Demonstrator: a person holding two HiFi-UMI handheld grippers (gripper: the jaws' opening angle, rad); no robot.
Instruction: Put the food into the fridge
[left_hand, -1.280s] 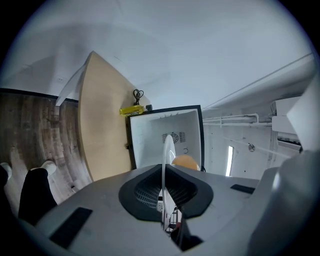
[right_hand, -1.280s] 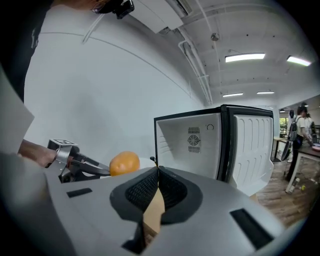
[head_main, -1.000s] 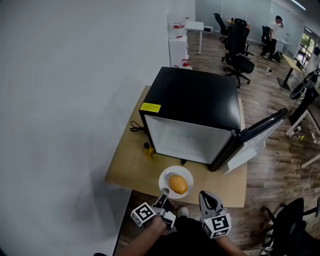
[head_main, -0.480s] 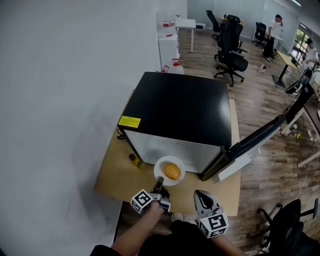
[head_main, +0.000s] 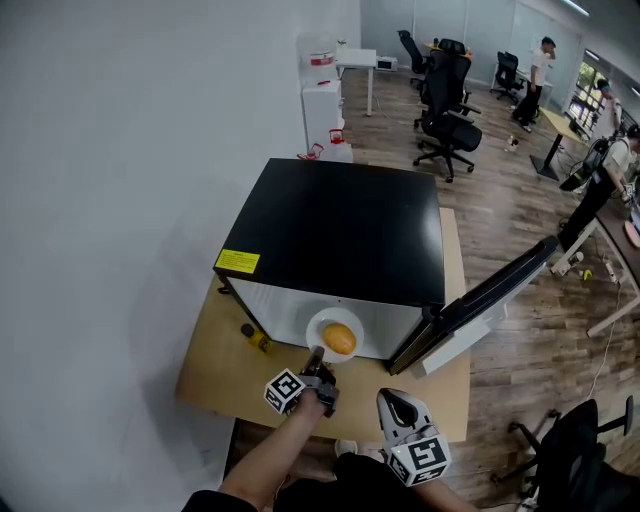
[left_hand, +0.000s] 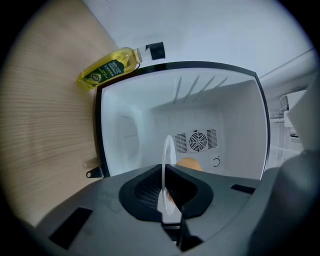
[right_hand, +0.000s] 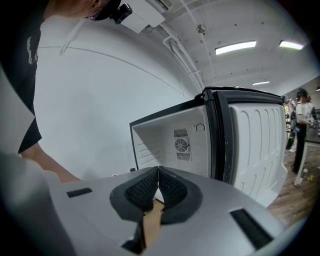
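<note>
Now the left gripper (head_main: 316, 360), clamped on the white plate (head_main: 314, 329) bearing perhaps a bun (head_main: 341, 338), faces the open mini fridge (head_main: 340, 230) straight ahead; the right gripper (head_main: 392, 401) is closed, empty.

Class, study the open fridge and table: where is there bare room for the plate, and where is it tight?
The fridge interior is bare, from its walls to the back fan. The table is bare too between its left edge and the bottle. Tight: the front strip, with left gripper, plate and open door.
</note>
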